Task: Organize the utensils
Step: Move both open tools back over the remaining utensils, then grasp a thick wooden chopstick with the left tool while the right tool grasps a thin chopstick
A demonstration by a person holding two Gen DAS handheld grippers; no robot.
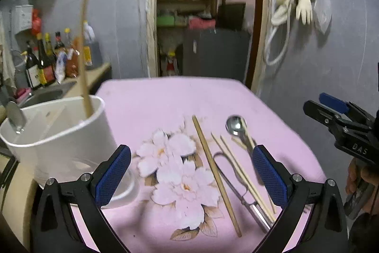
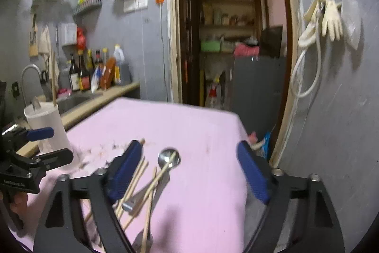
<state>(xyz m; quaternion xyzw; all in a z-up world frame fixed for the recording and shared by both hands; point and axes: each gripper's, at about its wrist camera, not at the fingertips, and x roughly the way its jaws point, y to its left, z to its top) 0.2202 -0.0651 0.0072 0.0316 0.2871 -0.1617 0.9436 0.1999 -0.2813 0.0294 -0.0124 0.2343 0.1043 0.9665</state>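
A white utensil holder (image 1: 59, 134) stands at the left of the pink flowered tablecloth (image 1: 165, 106); a chopstick (image 1: 83, 58) and a metal utensil (image 1: 15, 117) stand in it. On the cloth lie a thick chopstick (image 1: 215, 174), thin chopsticks (image 1: 241, 172), a metal spoon (image 1: 235, 126) and a metal fork (image 1: 234, 181). My left gripper (image 1: 189, 172) is open and empty above the cloth. My right gripper (image 2: 189, 170) is open and empty over the spoon (image 2: 168, 157) and chopsticks (image 2: 135, 184); it also shows in the left wrist view (image 1: 336, 115). The holder (image 2: 48, 129) is far left.
A counter with a sink (image 1: 45, 94) and sauce bottles (image 1: 45, 61) lies beyond the holder. An open doorway (image 1: 201, 23) to a storeroom is behind the table. Gloves (image 1: 296, 6) hang on the grey wall at right. The table's right edge (image 2: 241, 129) drops off.
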